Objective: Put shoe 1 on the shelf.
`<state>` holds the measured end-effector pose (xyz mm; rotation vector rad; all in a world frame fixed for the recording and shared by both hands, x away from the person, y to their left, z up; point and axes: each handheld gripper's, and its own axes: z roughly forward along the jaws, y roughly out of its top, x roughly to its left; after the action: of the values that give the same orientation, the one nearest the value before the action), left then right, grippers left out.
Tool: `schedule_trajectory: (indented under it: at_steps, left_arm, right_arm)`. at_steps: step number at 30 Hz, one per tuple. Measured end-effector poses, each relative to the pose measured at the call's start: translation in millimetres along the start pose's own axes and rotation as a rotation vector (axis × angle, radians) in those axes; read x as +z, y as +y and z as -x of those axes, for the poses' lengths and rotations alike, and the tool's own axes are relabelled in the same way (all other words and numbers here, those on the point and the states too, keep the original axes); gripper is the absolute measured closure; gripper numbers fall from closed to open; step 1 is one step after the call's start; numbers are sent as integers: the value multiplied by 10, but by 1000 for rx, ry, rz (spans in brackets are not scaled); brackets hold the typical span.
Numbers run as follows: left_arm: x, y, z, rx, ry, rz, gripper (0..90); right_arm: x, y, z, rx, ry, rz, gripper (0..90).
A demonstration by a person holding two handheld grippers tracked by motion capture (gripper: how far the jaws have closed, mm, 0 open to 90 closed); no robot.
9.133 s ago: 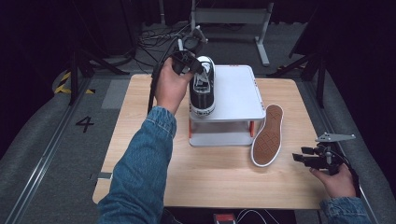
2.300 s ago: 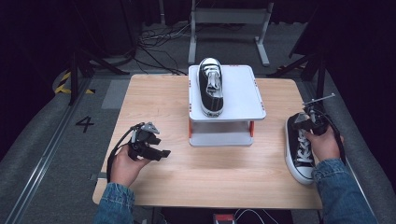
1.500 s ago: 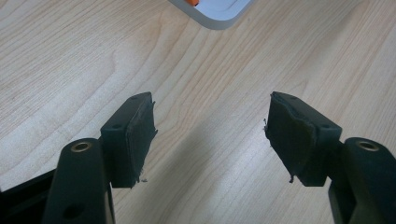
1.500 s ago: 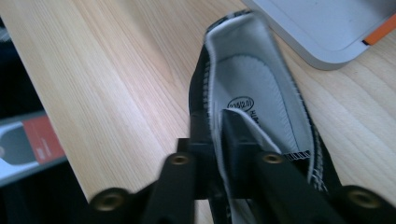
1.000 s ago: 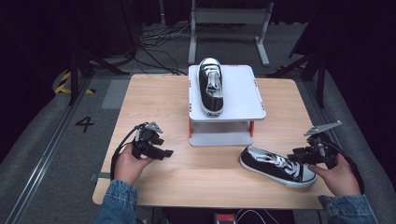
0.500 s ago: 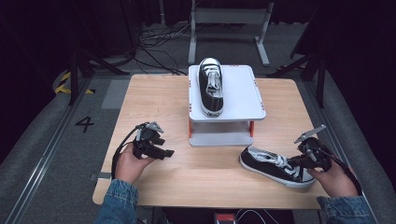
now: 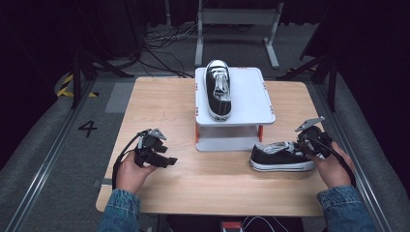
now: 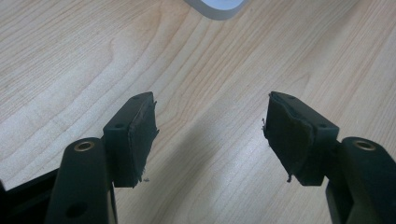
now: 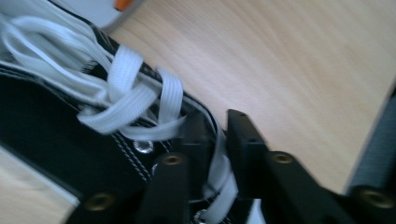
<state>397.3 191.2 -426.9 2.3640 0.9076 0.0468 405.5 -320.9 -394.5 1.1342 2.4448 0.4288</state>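
Gripping the collar of the black sneaker (image 7: 279, 157), the right gripper (image 7: 307, 143) has its jaws drawn narrow, one inside the shoe and one outside, with canvas and a white lace (image 9: 219, 163) pinched between the pads; those jaws have just been easing apart a touch, yet the fabric sits between them. That sneaker lies on the wooden table (image 7: 159, 106) just in front of the white stand (image 7: 251, 104), off its right front corner, toe pointing left and heel toward the right gripper. Up on top of the stand, toward its left half, sits the second sneaker (image 7: 218, 89), toe pointing away from the person. Over to the left of the stand and well apart from it, the left gripper (image 7: 162, 159) hovers low above bare wood, its pads (image 8: 140, 135) standing wide apart with nothing between them, and a corner of the stand's base shows beyond them in the left gripper view.
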Motion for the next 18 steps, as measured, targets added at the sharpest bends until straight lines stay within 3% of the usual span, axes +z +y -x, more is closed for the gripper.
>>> schedule_trajectory:
  at_steps: [2, 4, 7, 9, 10, 11, 12, 13, 14, 16, 18]
  left_arm:
    - [3, 5, 0, 3, -1, -3, 345]
    - [5, 14, 5, -2, -4, -5, 345]
    - [7, 23, 9, 3, -4, 0, 345]
    - [3, 20, 11, 10, -3, 0, 345]
    - [3, 20, 11, 10, -3, 0, 345]
    - [-3, 17, 11, 6, -4, -1, 345]
    - [-8, 14, 10, 3, -4, 2, 345]
    - [-12, 4, 12, 3, -4, 3, 345]
    - [-12, 4, 12, 3, -4, 3, 345]
    - [-15, -15, 15, 2, -4, 5, 346]
    - [-25, -28, 10, 3, -2, 2, 346]
  right_arm:
    - [-25, -47, 26, 27, 70, -23, 696]
    - [-67, -107, 21, 46, 84, -48, 662]
    - [-184, -145, -14, 71, 136, -40, 625]
    - [-300, -108, -63, 78, 158, 13, 594]
    - [-300, -108, -63, 78, 158, 13, 594]
    - [-370, -16, -171, 66, 223, 73, 574]
    - [-370, -16, -171, 66, 223, 73, 574]
    - [-359, 86, -323, 31, 282, 96, 572]
    - [-359, 86, -323, 31, 282, 96, 572]
    - [-284, 190, -498, -18, 354, 83, 584]
    - [-215, 257, -614, -57, 394, 64, 587]
